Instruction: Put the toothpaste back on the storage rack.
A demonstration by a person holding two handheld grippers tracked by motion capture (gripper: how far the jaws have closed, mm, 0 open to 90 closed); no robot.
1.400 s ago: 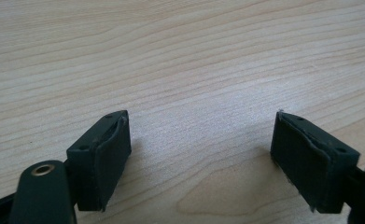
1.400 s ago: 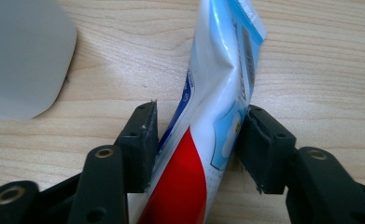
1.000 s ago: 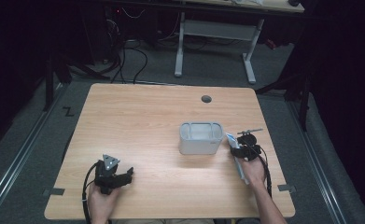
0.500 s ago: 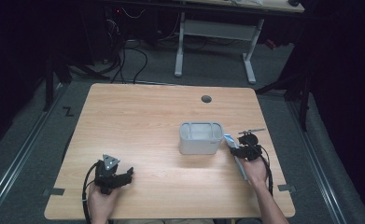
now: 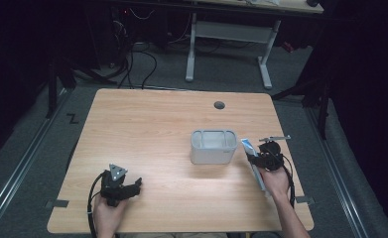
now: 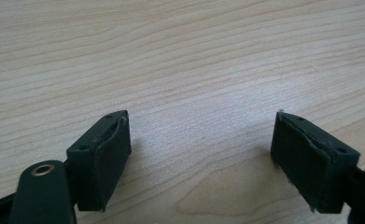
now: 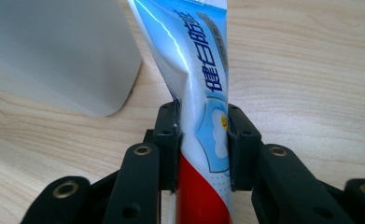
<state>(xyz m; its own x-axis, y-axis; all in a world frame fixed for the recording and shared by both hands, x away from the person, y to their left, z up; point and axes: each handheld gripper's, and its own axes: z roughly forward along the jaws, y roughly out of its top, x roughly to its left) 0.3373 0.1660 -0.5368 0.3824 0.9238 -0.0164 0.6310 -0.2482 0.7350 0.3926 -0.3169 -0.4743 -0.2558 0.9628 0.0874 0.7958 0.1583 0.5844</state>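
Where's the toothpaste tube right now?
The toothpaste tube is clamped in the right gripper at the table's right side in the high view, just right of the grey bin.

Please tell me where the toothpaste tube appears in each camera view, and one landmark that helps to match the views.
High view: the toothpaste tube lies at centre right, in the right gripper, just right of the grey container.
Left gripper view: not in this picture.
Right gripper view: the tube rises up the middle, clamped between the black jaws.
Shared landmark: the grey container, upper left in the right gripper view.
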